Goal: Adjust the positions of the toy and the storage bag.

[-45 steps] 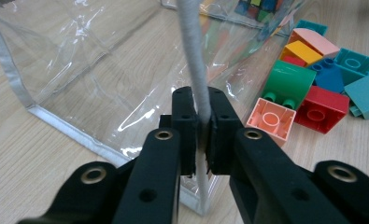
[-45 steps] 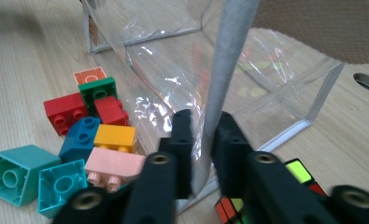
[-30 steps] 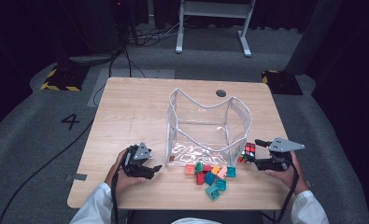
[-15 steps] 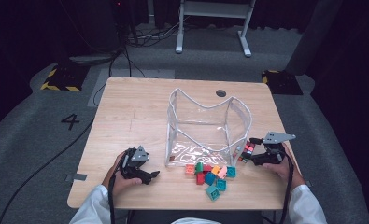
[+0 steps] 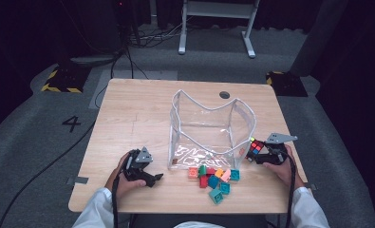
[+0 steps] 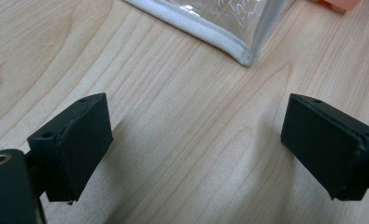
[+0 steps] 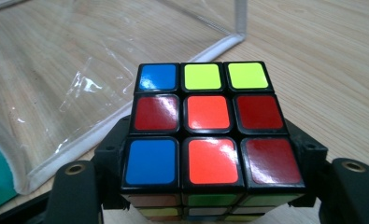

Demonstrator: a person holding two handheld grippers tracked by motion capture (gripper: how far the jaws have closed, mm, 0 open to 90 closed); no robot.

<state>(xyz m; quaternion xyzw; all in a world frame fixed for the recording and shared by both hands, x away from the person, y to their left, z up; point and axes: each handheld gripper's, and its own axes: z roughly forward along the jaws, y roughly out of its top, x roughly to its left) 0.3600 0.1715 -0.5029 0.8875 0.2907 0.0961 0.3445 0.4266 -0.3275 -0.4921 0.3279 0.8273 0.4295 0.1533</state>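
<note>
A colour cube (image 7: pixel 209 135) with red, orange, blue and yellow-green stickers sits clamped between the jaws of my right gripper (image 7: pixel 210 186). In the high view that cube (image 5: pixel 255 147) is held by the right gripper (image 5: pixel 257 155) just off the right wall of the clear plastic bag (image 5: pixel 209 128), which stands open-topped in the middle of the table. My left gripper (image 5: pixel 157 178) rests low at the front left with its jaws wide apart over bare wood (image 6: pixel 196 154), nothing between them. The bag's white-edged corner (image 6: pixel 245 53) lies just ahead of it.
Several small toy blocks (image 5: pixel 213 179) in teal, red, orange and pink lie in a heap in front of the bag. The wooden table (image 5: pixel 137 109) has a dark round hole (image 5: pixel 224 95) near its far edge. A white stand (image 5: pixel 213 19) and cables sit on the floor beyond.
My right gripper has carried the cube left and slightly away from me, closer to the bag's right wall. The left gripper has barely shifted.
</note>
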